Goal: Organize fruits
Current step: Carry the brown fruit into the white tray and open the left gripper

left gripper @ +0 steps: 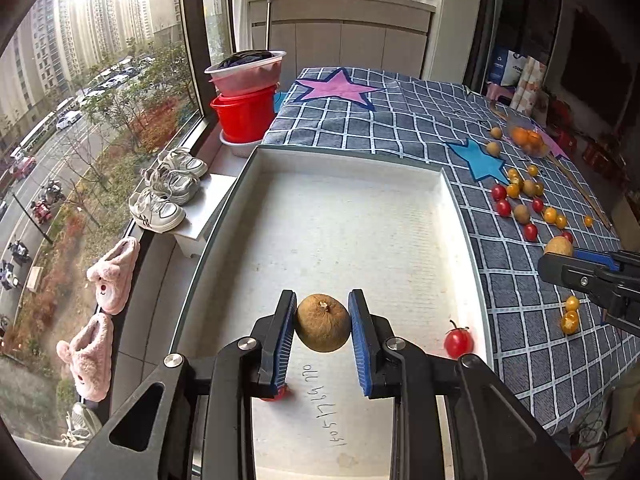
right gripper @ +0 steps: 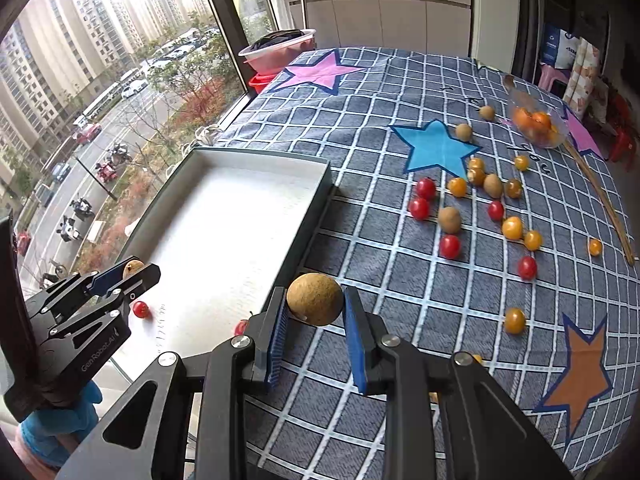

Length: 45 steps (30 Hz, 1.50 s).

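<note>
The left tool [left gripper: 323,330] is clamped on a brown fruit [left gripper: 323,323] directly over the white tray [left gripper: 448,200]. The right tool [right gripper: 314,308], clamped on another brown fruit [right gripper: 315,299], has the tray at its 10 o'clock.

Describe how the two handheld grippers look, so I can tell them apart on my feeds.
Both look alike: the left gripper and right gripper have black angular frames with silver round bolts and blue ribbed pads. In the right wrist view, the left gripper's body carries white "GenRobot.AI" lettering. No cables show.
</note>
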Each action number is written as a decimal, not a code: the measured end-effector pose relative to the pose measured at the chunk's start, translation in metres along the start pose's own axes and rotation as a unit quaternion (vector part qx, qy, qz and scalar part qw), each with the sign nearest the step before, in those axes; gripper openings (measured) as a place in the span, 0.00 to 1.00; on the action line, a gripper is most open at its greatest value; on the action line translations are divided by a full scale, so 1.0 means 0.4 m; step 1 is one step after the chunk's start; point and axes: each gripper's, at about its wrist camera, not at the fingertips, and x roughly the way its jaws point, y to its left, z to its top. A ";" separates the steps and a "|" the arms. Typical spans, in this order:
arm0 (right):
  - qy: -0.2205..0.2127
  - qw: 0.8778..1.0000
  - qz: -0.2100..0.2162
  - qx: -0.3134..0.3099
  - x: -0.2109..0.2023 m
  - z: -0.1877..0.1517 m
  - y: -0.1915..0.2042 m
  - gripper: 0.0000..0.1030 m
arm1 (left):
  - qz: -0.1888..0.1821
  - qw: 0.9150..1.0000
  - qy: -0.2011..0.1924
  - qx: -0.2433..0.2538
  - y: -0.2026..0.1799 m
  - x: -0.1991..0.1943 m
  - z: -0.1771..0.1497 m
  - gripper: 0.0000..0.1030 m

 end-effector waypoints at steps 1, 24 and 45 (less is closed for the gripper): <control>0.003 1.000 0.004 -0.005 0.013 0.007 0.017 0.29 | 0.003 1.000 0.003 -0.004 0.012 0.010 0.001 0.28; 0.084 0.995 0.014 -0.043 0.261 0.082 0.108 0.29 | 0.042 0.998 0.056 0.007 0.035 0.137 0.016 0.28; 0.042 0.999 0.019 -0.020 0.206 0.121 0.090 0.79 | 0.028 0.999 0.043 -0.010 0.039 0.103 0.005 0.74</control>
